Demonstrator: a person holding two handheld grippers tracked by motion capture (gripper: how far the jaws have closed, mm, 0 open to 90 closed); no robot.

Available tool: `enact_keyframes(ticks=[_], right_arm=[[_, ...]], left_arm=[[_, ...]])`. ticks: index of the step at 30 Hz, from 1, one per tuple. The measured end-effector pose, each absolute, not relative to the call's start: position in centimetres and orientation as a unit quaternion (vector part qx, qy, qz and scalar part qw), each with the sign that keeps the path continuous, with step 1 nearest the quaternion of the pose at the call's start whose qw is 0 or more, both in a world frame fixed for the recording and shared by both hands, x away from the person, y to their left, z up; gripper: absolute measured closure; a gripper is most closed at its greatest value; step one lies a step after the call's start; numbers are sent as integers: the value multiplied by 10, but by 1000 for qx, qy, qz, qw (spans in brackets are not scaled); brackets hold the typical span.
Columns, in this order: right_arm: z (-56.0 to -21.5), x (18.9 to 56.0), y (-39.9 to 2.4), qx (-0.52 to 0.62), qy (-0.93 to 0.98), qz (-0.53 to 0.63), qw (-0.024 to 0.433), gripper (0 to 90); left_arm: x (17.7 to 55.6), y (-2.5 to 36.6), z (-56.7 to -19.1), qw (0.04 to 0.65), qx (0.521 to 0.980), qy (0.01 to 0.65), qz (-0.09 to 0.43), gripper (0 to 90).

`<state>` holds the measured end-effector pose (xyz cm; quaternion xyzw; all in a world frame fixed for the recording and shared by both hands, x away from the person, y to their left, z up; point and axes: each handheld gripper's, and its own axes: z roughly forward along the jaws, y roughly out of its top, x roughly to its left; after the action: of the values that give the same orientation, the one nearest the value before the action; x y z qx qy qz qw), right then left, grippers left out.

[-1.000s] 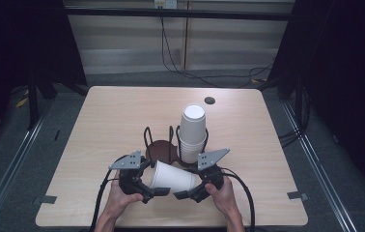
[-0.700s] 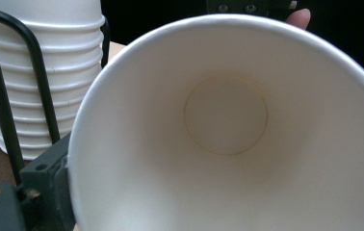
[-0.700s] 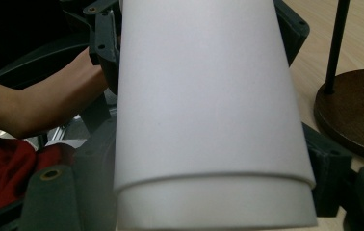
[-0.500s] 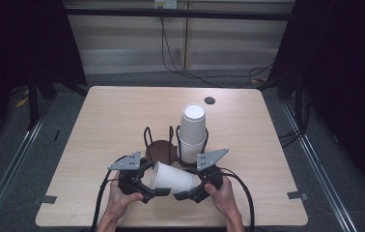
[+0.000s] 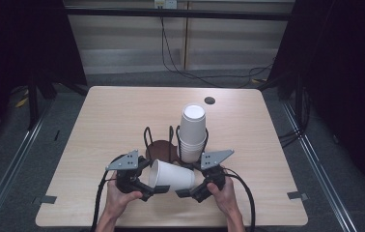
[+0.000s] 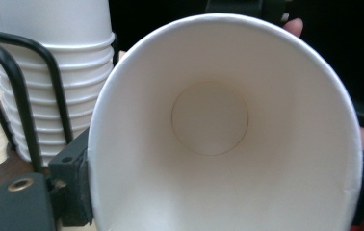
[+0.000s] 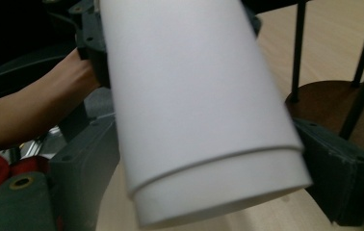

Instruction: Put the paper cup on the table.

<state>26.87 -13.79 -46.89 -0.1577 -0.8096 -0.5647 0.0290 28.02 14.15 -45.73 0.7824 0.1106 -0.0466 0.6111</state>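
One loose paper cup (image 5: 172, 176) is lying sideways above the table's (image 5: 98, 121) near edge, mouth facing the left tongs (image 5: 157, 188), base toward the right tongs (image 5: 184, 192). Both are pinching it; the left's jaws have just been closing. One cup stack (image 5: 192, 133) is standing in one wire rack (image 5: 163, 145).

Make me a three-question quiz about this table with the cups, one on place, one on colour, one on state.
1. Where is the cup stack?
A. in the wire rack
B. on the floor
C. at the table's left edge

2. What colour is the single cup?
A. red
B. white
C. blue

3. How does the single cup lie?
A. upright on the table
B. upside down on the stack
C. on its side between the left tongs and right tongs

Answers: 1 A, black wires ring the stack. 2 B, its wall and inside are plain white. 3 C, its mouth faces the left tongs, its base the right.
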Motion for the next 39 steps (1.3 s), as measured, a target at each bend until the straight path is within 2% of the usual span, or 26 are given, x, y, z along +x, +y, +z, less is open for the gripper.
enact_keyframes(ticks=[14, 21, 24, 28, 35, 39], right_arm=[[-479, 259, -155, -202, -786, -584, -19, 130], [-485, 252, -171, -249, -757, -599, -78, 133], [-488, 249, -180, -280, -735, -603, -134, 131], [-491, 246, -187, -308, -713, -604, -182, 130], [-494, 245, -186, -329, -676, -612, -244, 127], [-499, 246, -185, -337, -665, -615, -257, 130]], left_arm=[[282, 155, -456, 572, 808, 141, -25, 138], [283, 159, -453, 563, 811, 158, -15, 138], [283, 159, -452, 549, 820, 159, -6, 138], [284, 160, -449, 525, 836, 156, 1, 137], [287, 173, -444, 508, 844, 172, 17, 136], [287, 178, -438, 486, 857, 172, 17, 135]])
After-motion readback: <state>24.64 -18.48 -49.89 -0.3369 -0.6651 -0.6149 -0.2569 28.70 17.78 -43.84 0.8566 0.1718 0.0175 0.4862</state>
